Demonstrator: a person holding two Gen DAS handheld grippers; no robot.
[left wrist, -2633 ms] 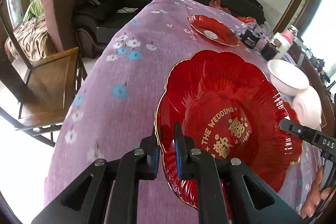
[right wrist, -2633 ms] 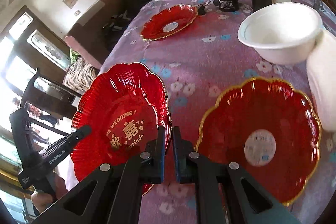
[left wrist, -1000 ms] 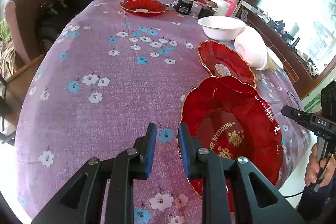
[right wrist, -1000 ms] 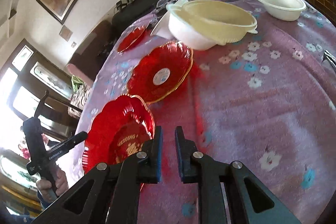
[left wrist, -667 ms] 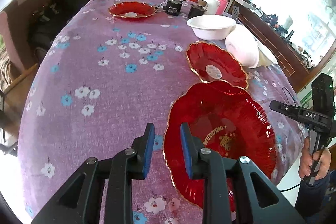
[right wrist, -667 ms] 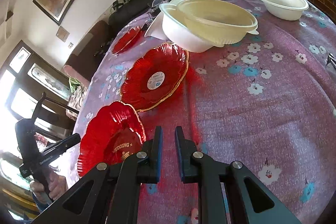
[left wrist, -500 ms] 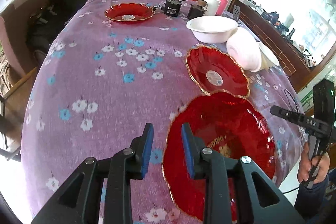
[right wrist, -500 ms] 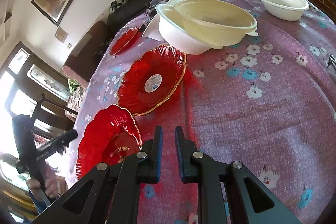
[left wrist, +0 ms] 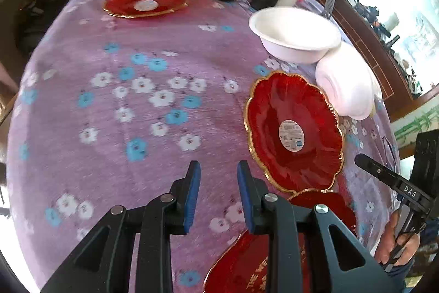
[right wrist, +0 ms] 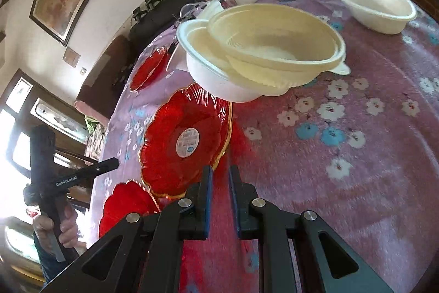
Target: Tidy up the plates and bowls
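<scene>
Both tools empty, left (left wrist: 216, 177) slightly spread, right (right wrist: 219, 180) nearly pressed together; stacked bowls (right wrist: 260, 51) crowd the red plate (right wrist: 186, 142).

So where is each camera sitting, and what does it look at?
Left wrist: sits behind the left tongs, looking down at the purple flowered tablecloth; the other hand shows.
Right wrist: sits behind the right tongs, facing stacked cream bowls.
Both see the red scalloped gold-rimmed plate.

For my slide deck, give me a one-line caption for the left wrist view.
Empty left tongs hover over the purple floral tablecloth beside a red gold-rimmed scalloped plate, white bowls beyond.
</scene>
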